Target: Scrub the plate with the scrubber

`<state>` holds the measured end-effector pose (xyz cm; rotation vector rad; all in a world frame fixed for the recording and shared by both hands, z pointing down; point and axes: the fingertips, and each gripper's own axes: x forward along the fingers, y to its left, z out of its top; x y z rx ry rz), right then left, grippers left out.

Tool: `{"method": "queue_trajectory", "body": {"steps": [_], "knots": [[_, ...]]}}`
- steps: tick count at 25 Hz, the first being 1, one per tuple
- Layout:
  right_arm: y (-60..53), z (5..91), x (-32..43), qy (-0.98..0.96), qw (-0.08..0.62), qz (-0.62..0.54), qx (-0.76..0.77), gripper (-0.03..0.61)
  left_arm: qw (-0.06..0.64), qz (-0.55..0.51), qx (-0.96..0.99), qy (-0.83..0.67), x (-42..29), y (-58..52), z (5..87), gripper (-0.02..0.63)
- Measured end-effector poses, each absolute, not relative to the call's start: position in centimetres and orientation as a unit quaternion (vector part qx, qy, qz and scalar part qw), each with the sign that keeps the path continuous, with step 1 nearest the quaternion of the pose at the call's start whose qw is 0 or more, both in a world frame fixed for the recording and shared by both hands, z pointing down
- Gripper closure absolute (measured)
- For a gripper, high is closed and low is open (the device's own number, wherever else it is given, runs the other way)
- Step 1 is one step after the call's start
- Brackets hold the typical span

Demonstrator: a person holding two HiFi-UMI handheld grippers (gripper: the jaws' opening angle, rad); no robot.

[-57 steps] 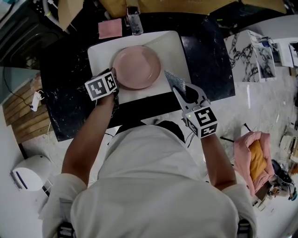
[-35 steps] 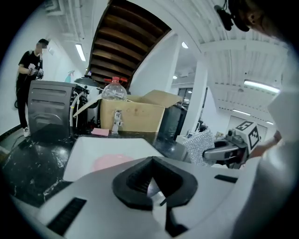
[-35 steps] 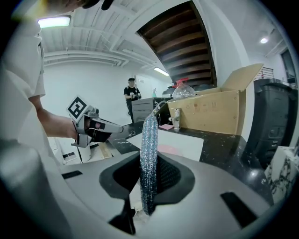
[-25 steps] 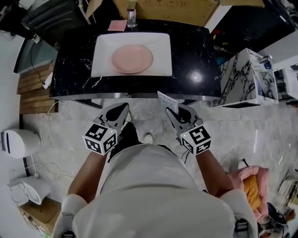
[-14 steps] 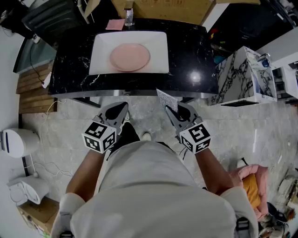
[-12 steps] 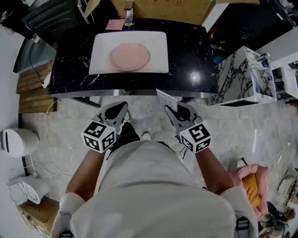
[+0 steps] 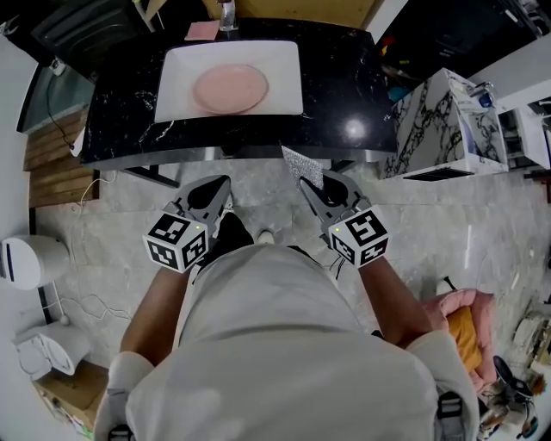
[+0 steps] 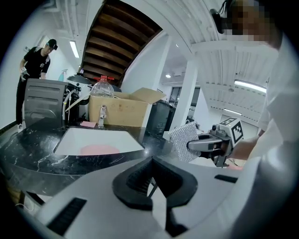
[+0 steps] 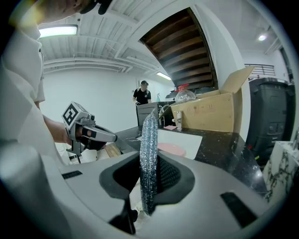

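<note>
Since the earlier frames the person has stepped back from the counter (image 7: pixel 344 86), so both grippers, which were at the plate (image 7: pixel 230 88), now hang over the floor (image 7: pixel 112 224) on the near side of the counter's edge. The left gripper (image 7: pixel 220 183) is closed on nothing, its jaws pressed together. The right gripper (image 7: pixel 310 186) pinches the scrubber (image 7: pixel 303 165) by its lower edge, and the sheet stands upright between the pads. The plate lies flat in the white basin (image 7: pixel 172 95), towards its left half, well apart from both grippers. The main risk I see is the loose plate: nothing steadies it, so a push from the scrubber would likely slide it against the basin wall. The scrubber is thin and held by one edge only, so it may fold or slip out under pressure. A low approach could knock the jaws on the counter's near edge, which lies between the grippers and the basin. A tap (image 7: pixel 225 13) stands at the basin's far rim, so a long stroke could reach it. There is open room over the floor and over the bare black top right of the basin; a marbled cabinet (image 7: pixel 430 121) closes the far right.
</note>
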<state>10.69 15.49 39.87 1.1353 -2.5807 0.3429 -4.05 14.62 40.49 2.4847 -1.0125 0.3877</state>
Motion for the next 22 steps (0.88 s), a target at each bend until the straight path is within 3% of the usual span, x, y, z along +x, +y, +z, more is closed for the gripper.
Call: {"method": "queue_trajectory", "body": {"steps": [22], "knots": [[18.0,40.7,11.1,-0.897,0.142,0.142,0.393,0.499,0.224,0.159,0.896,-0.349,-3.0,16.7,41.7,0.618]]}}
